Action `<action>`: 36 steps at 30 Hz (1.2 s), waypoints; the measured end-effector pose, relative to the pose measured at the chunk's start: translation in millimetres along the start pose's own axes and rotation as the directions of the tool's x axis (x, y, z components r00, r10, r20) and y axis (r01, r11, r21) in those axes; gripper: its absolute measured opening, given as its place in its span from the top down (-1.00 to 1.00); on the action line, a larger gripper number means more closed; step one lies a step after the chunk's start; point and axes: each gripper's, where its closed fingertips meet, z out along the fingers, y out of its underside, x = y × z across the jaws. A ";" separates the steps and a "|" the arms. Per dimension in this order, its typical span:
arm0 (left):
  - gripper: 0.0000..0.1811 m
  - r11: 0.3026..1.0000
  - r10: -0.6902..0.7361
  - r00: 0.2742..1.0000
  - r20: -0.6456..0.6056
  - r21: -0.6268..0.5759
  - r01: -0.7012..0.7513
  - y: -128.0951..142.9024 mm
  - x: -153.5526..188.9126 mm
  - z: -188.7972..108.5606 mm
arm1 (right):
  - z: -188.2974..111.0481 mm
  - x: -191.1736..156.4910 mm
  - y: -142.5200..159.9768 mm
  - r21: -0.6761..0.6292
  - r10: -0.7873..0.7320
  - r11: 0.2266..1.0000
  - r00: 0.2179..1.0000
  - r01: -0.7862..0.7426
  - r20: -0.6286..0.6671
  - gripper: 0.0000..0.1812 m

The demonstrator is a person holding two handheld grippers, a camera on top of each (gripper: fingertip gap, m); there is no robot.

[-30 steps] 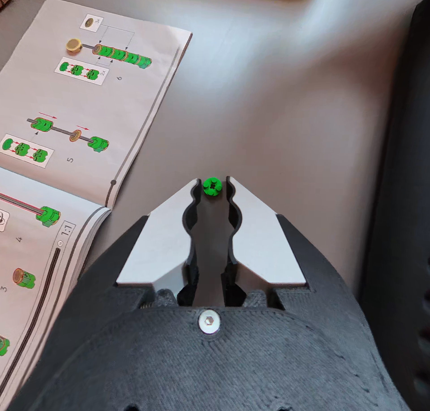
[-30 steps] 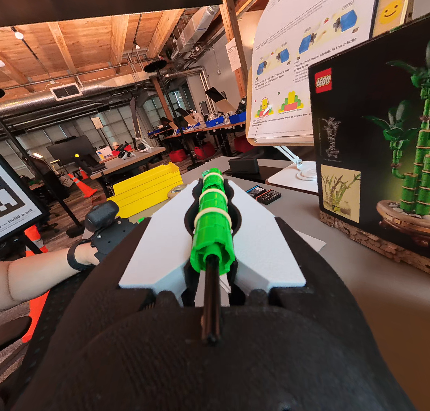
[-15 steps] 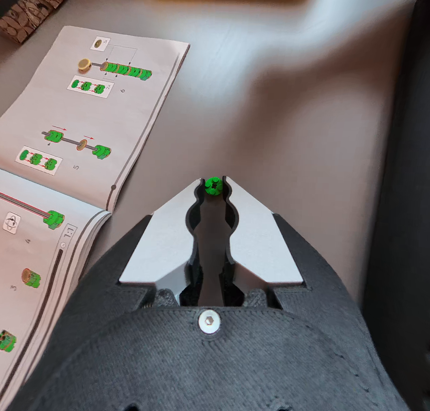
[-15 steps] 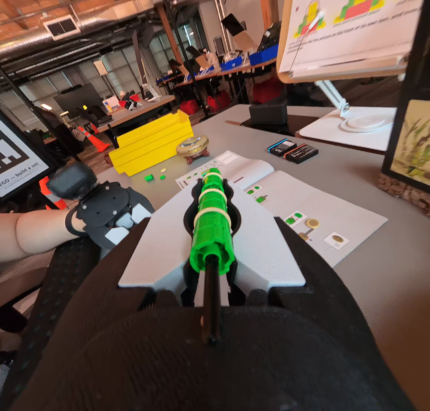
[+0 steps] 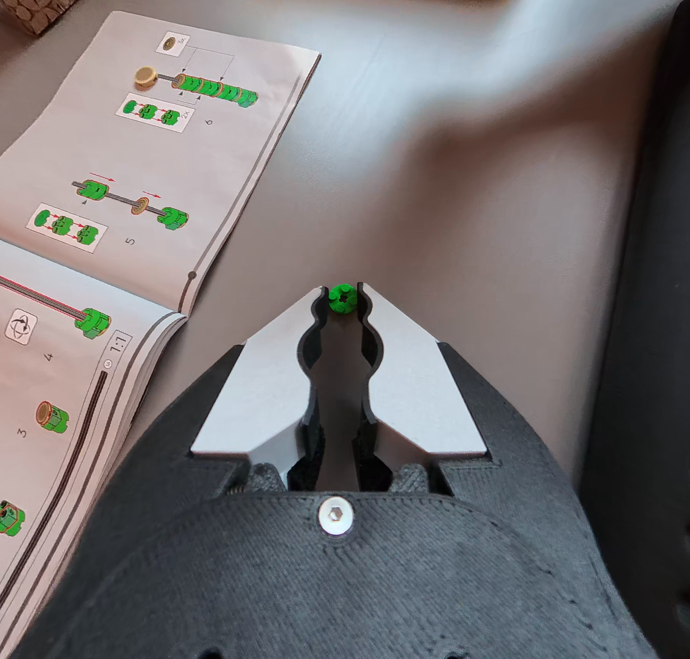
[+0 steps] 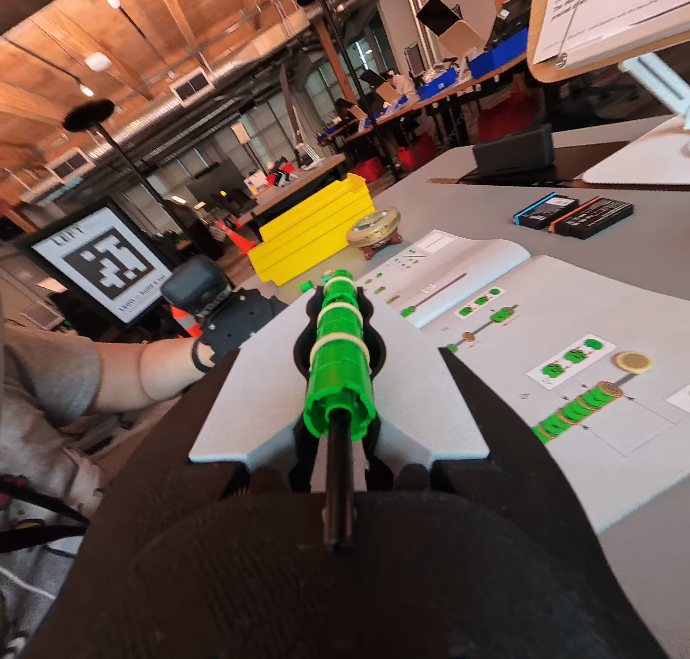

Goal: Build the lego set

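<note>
Grey table (image 5: 429,163), wood-beamed workshop ceiling (image 6: 157,44).

- The instruction booklet (image 6: 560,324) is lying open on the table (image 6: 653,268).
- The bin (image 6: 313,238) is sitting at the table's far edge, the round base (image 6: 375,227) just beside it.
- Two small boxes (image 6: 575,215) are lying behind the booklet.

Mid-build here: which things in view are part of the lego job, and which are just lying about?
Job:
small green round piece in left hand-held gripper
green stalk on black axle in right hand-held gripper
instruction booklet
loose green piece
tan round base

Lying about:
yellow bin
two black packs
</note>
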 end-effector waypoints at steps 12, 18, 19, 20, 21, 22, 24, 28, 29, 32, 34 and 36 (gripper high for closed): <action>0.85 0.999 -0.045 0.998 -0.035 0.017 0.046 1.7 -1.7 -1.4 | 7.4 8.0 13.1 0.018 0.198 0.980 0.976 -0.200 0.090 0.83; 0.47 0.992 -0.112 0.990 -0.082 0.054 0.117 -1.7 -6.9 -5.4 | 6.0 9.8 11.6 0.033 0.213 0.976 0.972 -0.217 0.095 0.83; 0.43 0.988 -0.128 0.987 -0.095 0.080 0.135 -5.4 -9.2 -9.1 | 6.5 9.5 12.5 0.030 0.215 0.975 0.972 -0.219 0.097 0.83; 0.43 0.982 -0.142 0.985 -0.097 0.113 0.153 -9.9 -14.2 -14.5 | 7.1 9.2 13.6 0.025 0.217 0.975 0.971 -0.220 0.098 0.83; 0.42 0.974 -0.155 0.985 -0.081 0.153 0.166 -14.6 -22.5 -21.8 | 7.6 8.9 14.3 0.023 0.215 0.976 0.972 -0.219 0.098 0.83; 0.41 0.965 -0.163 0.986 -0.048 0.198 0.169 -19.4 -34.3 -31.6 | 7.8 8.8 14.6 0.022 0.213 0.976 0.972 -0.216 0.097 0.83; 0.39 0.945 -0.172 0.979 0.107 0.297 0.134 -25.9 -72.2 -61.2 | 7.8 9.5 15.1 0.019 0.201 0.979 0.976 -0.203 0.087 0.83; 0.47 0.867 -0.347 0.767 0.540 0.497 0.042 -12.1 -165.5 -157.5 | 8.3 12.0 16.9 0.014 0.160 0.987 0.985 -0.161 0.056 0.83; 0.53 0.839 -0.412 0.698 0.586 0.542 0.041 -2.9 -179.7 -178.0 | 8.6 11.4 17.2 0.014 0.165 0.986 0.985 -0.166 0.059 0.83; 0.57 0.763 -0.542 0.628 0.559 0.641 0.088 13.1 -197.0 -199.4 | 9.6 8.8 16.7 0.026 0.207 0.977 0.974 -0.211 0.092 0.83; 0.57 0.774 -0.535 0.640 0.551 0.624 0.109 15.4 -197.8 -189.3 | 9.3 8.4 15.1 0.039 0.244 0.967 0.963 -0.250 0.116 0.83; 0.57 0.823 -0.475 0.662 0.580 0.559 0.100 14.5 -194.3 -172.5 | 8.2 9.0 13.2 0.051 0.269 0.960 0.955 -0.277 0.128 0.83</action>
